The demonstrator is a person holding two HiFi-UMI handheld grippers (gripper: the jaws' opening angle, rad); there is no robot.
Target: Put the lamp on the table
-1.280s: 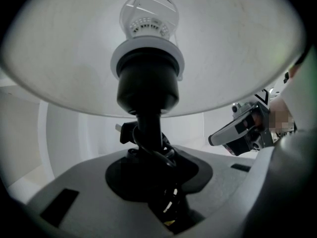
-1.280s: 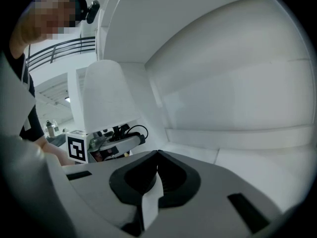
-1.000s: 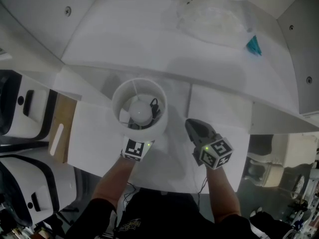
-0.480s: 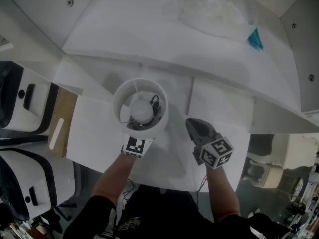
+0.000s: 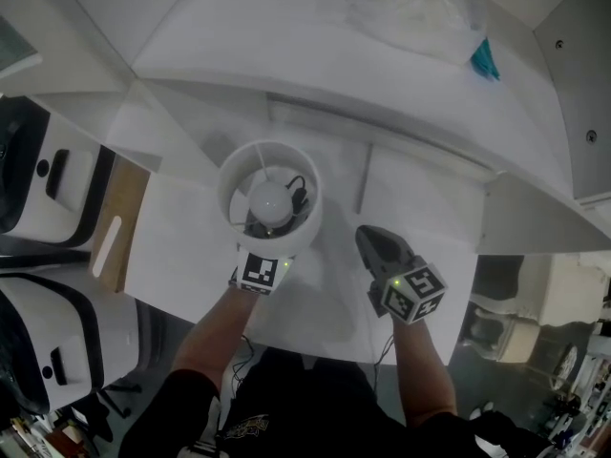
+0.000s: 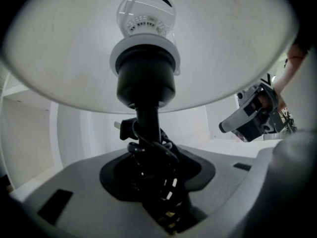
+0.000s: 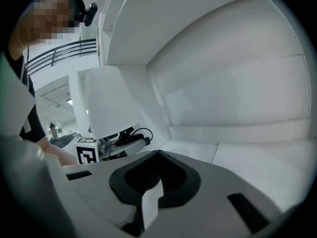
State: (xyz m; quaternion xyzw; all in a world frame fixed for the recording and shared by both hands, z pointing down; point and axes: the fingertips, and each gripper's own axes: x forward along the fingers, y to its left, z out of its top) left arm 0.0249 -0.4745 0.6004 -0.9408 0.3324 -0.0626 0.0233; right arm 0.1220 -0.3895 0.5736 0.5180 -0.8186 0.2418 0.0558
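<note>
A lab-like hall: white machine housings (image 5: 38, 208) and an upper-level railing (image 7: 59, 51).

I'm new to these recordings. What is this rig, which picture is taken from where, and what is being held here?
There is no robot here: a person holds a two-jaw gripper in each hand. The head view looks steeply down from the person's head. The other two views come from a camera riding on each gripper. The left gripper reaches under the white shade of the lamp. Its own view shows the black stem, with the cord wound round it, between jaws that are opening. The right gripper is beside the lamp, jaws together, holding nothing. Both are over the white table. A clear plastic bag lies on the ledge behind.
</note>
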